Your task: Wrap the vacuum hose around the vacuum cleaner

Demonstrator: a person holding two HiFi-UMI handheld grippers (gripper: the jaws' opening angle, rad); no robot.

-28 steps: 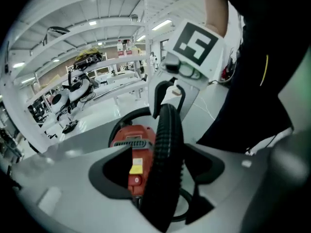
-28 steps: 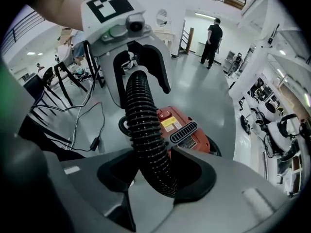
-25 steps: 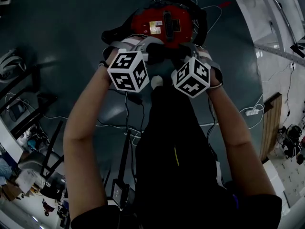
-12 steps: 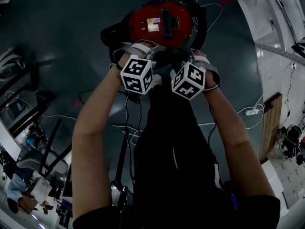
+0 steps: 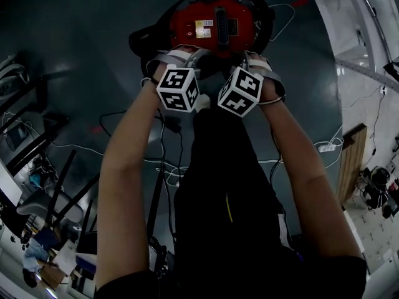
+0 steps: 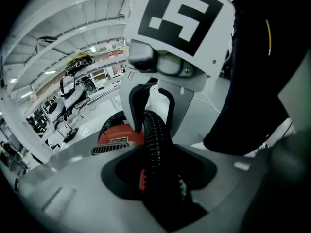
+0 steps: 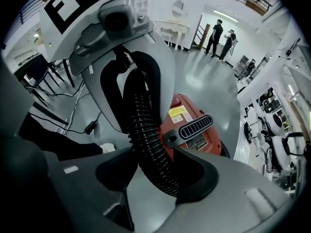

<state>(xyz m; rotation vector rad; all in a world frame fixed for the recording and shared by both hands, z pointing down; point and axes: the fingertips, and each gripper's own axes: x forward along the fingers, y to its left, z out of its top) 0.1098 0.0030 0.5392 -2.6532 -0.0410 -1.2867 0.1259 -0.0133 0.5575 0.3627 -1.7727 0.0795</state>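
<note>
The red vacuum cleaner (image 5: 212,27) stands on the dark floor at the top of the head view. The black ribbed vacuum hose (image 5: 265,27) curves round its body. Both grippers hover side by side just over its near edge, the left gripper (image 5: 181,61) and the right gripper (image 5: 252,64) pointing down. In the left gripper view the hose (image 6: 155,140) fills the gap of the left gripper (image 6: 155,178), which is shut on it. In the right gripper view the hose (image 7: 148,140) crosses the right gripper (image 7: 146,174) slantwise and touches both jaws. Those jaws have just been opening a little.
Thin cables (image 5: 124,114) trail across the floor by the person's legs (image 5: 218,167). Dark chair and stand frames (image 5: 37,136) sit at the left. A power strip (image 5: 325,146) and a wooden board (image 5: 355,161) lie at the right. Two people (image 7: 221,35) stand far off.
Both grippers have sunk toward the vacuum cleaner with the hose between their jaws. In the head view their marker cubes have shifted up the picture and closer together.
</note>
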